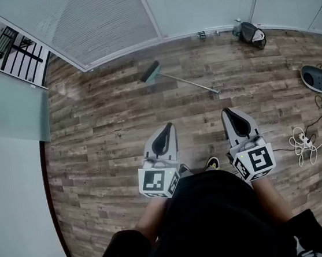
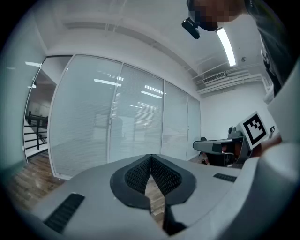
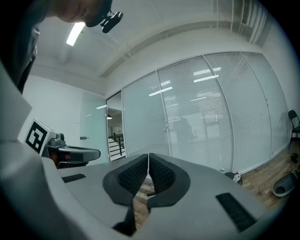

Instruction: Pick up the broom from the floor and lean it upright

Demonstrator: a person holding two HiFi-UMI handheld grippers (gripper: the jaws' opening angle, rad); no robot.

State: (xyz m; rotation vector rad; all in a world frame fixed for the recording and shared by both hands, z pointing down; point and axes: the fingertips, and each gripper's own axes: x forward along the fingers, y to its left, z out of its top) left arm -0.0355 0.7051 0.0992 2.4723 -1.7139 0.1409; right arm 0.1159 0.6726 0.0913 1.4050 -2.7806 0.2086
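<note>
Nothing has been picked up yet, so I judge the step in hand to be the approach. The floor [image 1: 104, 138] is bare wood planks. The broom [image 1: 181, 82] lies flat on it in the upper middle of the head view. Its brush head is at the left end, close to the foot of the glass wall [image 1: 107, 21] with the blinds. The thin handle slants down and to the right and ends on open floor.

Both claws are lower in the frame and well apart from the broom. I would walk forward first and spread a claw only once I am over the handle. I would go for the handle rather than the bristles, taking it across its length toward the brush end, so the heavy end does not swing as it comes up. The wall just behind the brush head looks like the nearest place to lean it. I would keep away from the cables [image 1: 305, 142] at the right edge of the frame.

The left gripper [image 1: 168, 126] is held out roughly level. In its own view the ribbed pads meet at the tips, pressed together with only floor showing through the gap behind them, so it holds nothing. The right gripper [image 1: 227, 111] is the same, with its pads pressed together at the tips, pinching nothing and touching nothing.
</note>
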